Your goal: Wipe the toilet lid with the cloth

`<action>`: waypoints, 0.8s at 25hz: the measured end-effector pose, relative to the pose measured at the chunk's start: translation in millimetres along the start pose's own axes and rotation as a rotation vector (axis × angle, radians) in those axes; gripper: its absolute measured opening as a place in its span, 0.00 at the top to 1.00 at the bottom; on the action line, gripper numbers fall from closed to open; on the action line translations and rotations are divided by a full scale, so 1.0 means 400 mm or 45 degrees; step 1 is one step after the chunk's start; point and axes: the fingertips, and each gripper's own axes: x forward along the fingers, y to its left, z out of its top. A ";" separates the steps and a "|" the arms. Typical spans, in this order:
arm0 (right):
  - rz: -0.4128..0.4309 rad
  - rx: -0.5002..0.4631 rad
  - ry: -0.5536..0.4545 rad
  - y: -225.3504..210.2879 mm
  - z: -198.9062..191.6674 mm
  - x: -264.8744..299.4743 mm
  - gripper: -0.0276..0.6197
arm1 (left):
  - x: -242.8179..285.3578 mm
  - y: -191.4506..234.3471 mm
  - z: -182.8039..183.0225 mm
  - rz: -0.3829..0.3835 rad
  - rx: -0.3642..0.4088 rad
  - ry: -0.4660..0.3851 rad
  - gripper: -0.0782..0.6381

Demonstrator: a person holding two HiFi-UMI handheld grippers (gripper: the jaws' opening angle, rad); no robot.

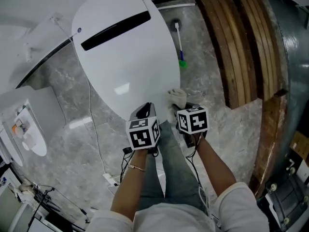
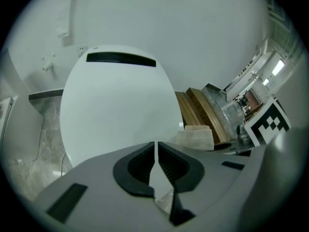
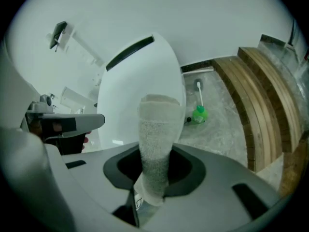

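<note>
Over a grey marble floor [image 1: 227,129], a person is leaning above a closed white toilet lid [image 1: 125,57], which is filling the middle of the head view, with stacked wooden boards [image 1: 241,47] lying off to its right. Both hand-held tongs are pointing steeply down at the lid's near end. The left tongs [image 2: 155,145] are sitting all but closed, with only a thin slit showing between the pads, and are holding nothing. The right tongs [image 3: 154,153] are clamping a pale folded cloth [image 3: 157,124], which is sticking out past the pads at the lid's near right edge; whether it is touching the surface is not clear. A toilet brush [image 3: 199,112] with a green base is standing on the floor beyond. The lid is showing no wet streaks, so the wiping is probably only beginning, with nearly the whole surface left to cover
</note>
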 end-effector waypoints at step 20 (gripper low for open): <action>0.272 -0.222 -0.458 0.484 0.350 -0.590 0.80 | -0.659 -0.071 0.452 0.011 0.031 -0.555 0.84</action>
